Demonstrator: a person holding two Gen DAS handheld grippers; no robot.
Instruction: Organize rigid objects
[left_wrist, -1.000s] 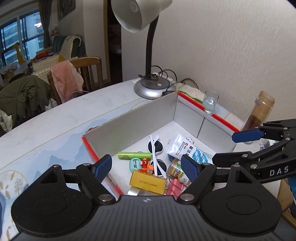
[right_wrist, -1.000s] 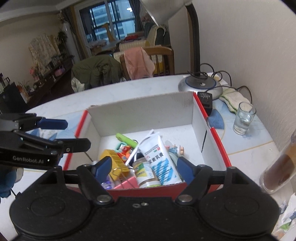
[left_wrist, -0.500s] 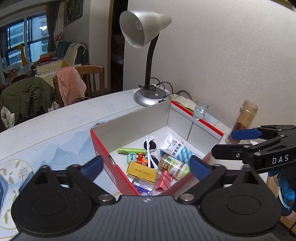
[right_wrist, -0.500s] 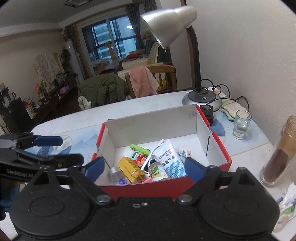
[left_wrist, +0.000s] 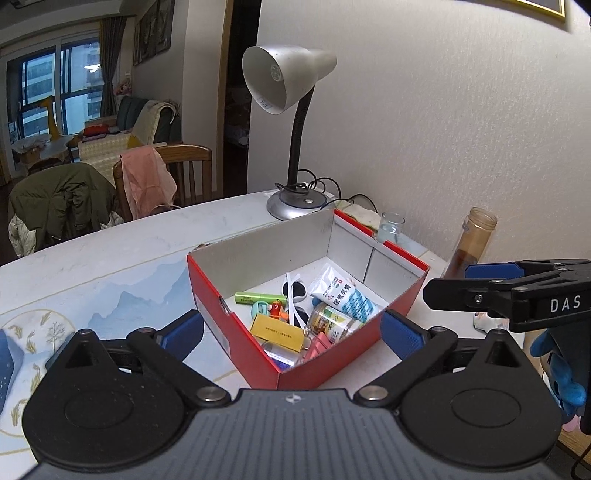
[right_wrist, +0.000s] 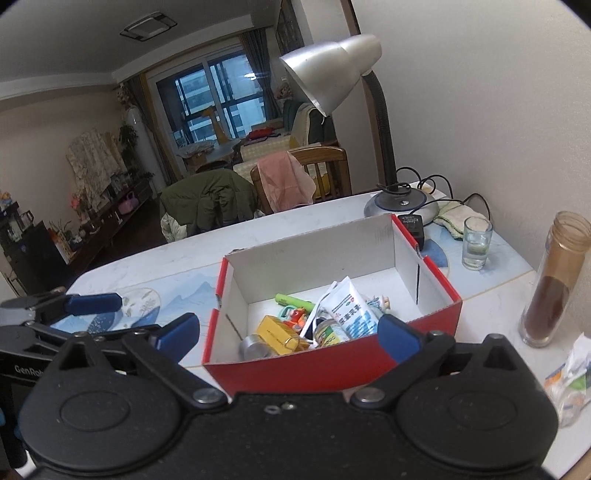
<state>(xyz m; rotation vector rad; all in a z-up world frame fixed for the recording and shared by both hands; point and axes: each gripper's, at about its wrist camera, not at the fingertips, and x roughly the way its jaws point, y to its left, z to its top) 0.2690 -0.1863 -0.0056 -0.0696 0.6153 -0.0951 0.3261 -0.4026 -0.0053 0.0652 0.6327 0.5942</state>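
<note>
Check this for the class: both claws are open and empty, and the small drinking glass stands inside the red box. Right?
Not quite. The drinking glass stands on the table outside the red box, near the lamp base, as the right wrist view shows. Both claws, left and right, are open and empty.

On my left gripper (left_wrist: 291, 332) I see a ribbed dark-grey body, two round black discs, silver pivot screws and black linkage arms ending in blue-padded fingers (left_wrist: 183, 334). My right gripper (right_wrist: 288, 334) looks the same in black, with a speckled finish and small screw holes near its front edge. From the left camera its side reads "DAS" in white; from the right camera, the left one reads "GenRob".
</note>
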